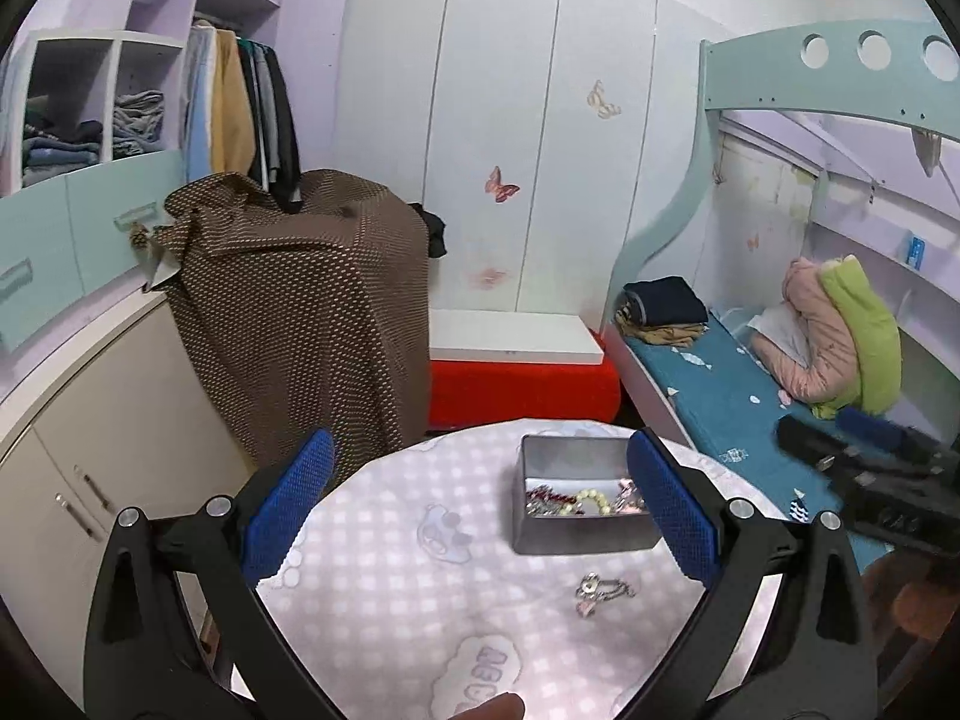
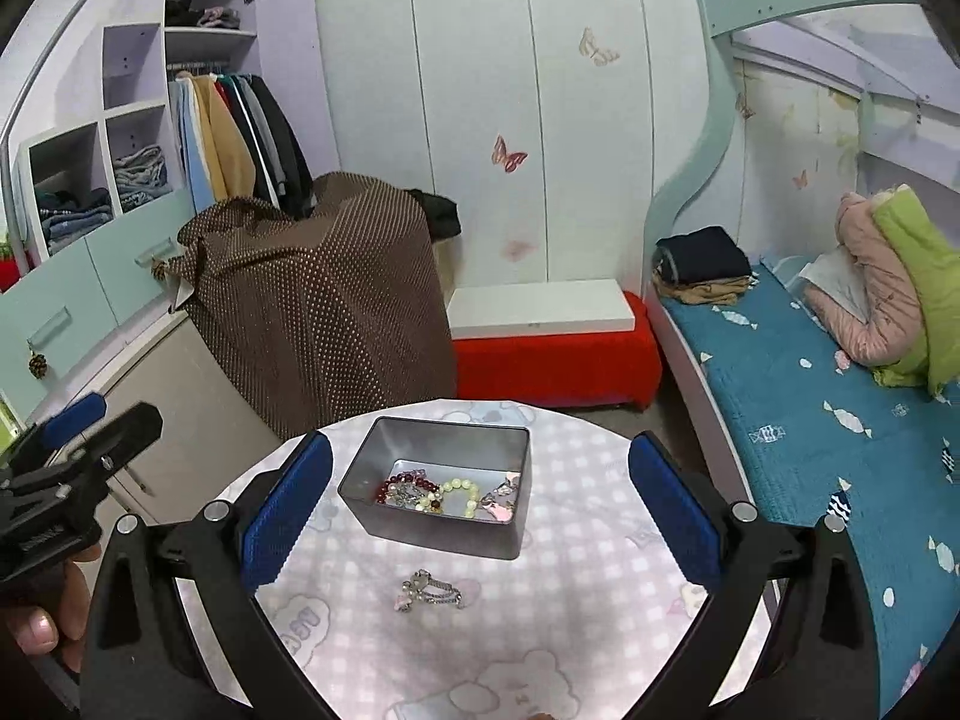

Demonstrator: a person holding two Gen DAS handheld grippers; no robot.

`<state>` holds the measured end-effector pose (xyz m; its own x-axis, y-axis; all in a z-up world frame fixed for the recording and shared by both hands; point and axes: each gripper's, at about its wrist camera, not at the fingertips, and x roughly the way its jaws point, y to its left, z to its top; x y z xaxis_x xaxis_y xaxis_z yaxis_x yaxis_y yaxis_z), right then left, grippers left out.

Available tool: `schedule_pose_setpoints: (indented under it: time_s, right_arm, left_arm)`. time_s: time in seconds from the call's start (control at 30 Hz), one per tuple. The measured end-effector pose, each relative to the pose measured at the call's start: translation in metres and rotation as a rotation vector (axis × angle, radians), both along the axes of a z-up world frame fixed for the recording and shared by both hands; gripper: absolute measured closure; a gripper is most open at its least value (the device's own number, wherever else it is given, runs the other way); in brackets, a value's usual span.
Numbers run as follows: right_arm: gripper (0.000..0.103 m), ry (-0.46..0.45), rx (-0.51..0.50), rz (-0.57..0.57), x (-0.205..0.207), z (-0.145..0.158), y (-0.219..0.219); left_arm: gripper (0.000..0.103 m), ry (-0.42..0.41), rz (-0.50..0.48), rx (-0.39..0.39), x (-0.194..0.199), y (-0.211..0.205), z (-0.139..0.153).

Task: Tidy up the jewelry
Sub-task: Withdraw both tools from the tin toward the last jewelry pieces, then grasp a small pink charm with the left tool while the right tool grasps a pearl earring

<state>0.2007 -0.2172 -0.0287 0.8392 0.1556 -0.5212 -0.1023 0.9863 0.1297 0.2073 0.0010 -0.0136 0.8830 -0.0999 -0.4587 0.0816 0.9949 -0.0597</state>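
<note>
- The left hand-held gripper [image 1: 480,516] is up above the round tabletop [image 1: 372,588], and its two blue pads are wide apart with nothing between them.
- The right hand-held gripper [image 2: 480,516] is up in the air too, wide open and holding nothing.
- From the right wrist camera, the left one shows as a black shape at the left side, with a thumb under it.
- From the left wrist camera, the right one is a blurry dark shape over the blue bed [image 1: 720,396], so its pads are hard to make out there.
- A grey metal box [image 2: 438,522] sits on the far half of the tabletop, open on top.
- Inside it lie a dark red bead bracelet [image 2: 403,483], a pale bead bracelet [image 2: 462,492] and some small pink and silver bits that are too small to tell apart.
- The left gripper's right pad hides the right end of the box in its own camera.
- A small silver chain with a pink charm [image 2: 429,591] lies alone on the tabletop, near the middle, on the near side of the box and not touching it.
- The near edge of the tabletop is cut off at the bottom of both pictures.
- There is bare cloth all around the chain, and more on the left side of the tabletop.
- A brown spotted cloth [image 2: 324,312] covers something past the far left edge, and a red bench [image 2: 552,366] stands past the far edge.
</note>
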Motion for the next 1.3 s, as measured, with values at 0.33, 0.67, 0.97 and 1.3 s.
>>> schedule_pose_setpoints:
  time_s: [0.33,0.67,0.97,1.3]
  right_arm:
    - [0.008,0.014,-0.001,-0.023,-0.028,-0.014,-0.011]
    - [0.008,0.078,0.007,-0.024,-0.031,-0.04,-0.009]
    - [0.008,0.149,-0.02,-0.047,-0.019,-0.07,-0.017]
    - [0.008,0.249,-0.004,-0.071,-0.004,-0.11,-0.033]
  left_arm:
    - [0.005,0.074,0.024,0.005,-0.017,0.013,-0.042]
    - [0.005,0.147,-0.026,0.057,-0.018,-0.011,-0.091]
    - [0.005,0.241,-0.086,0.123,0.011,-0.053,-0.14]
    - [0.005,0.347,-0.133,0.166,0.043,-0.079,-0.177]
